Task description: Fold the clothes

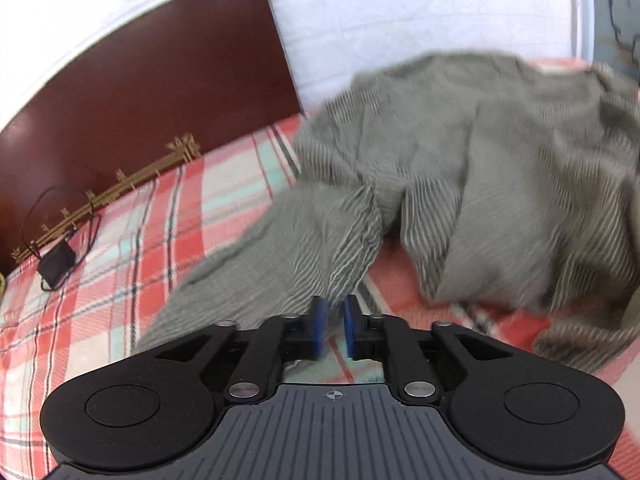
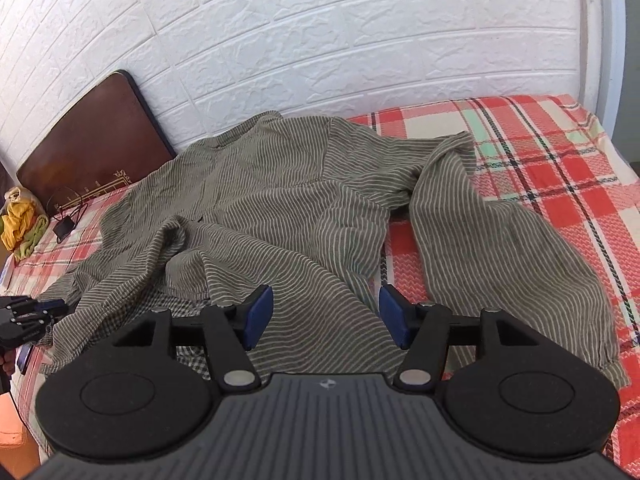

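A grey-green shirt with thin white stripes (image 2: 280, 208) lies crumpled on the red plaid bedsheet (image 2: 560, 168); one sleeve (image 2: 500, 248) stretches to the front right. My right gripper (image 2: 326, 316) is open just above the shirt's front hem, holding nothing. My left gripper (image 1: 333, 328) has its blue pads nearly together at the end of the shirt's other sleeve (image 1: 288, 248); the view is blurred and I cannot tell whether cloth is pinched. The left gripper also shows in the right wrist view (image 2: 28, 318) at the far left edge.
A brown headboard (image 1: 140, 92) and a white brick wall (image 2: 320, 40) border the bed. A black charger with cable (image 1: 56, 264) lies near the headboard. Yellow and green cloths (image 2: 20, 224) sit beyond the bed's left end.
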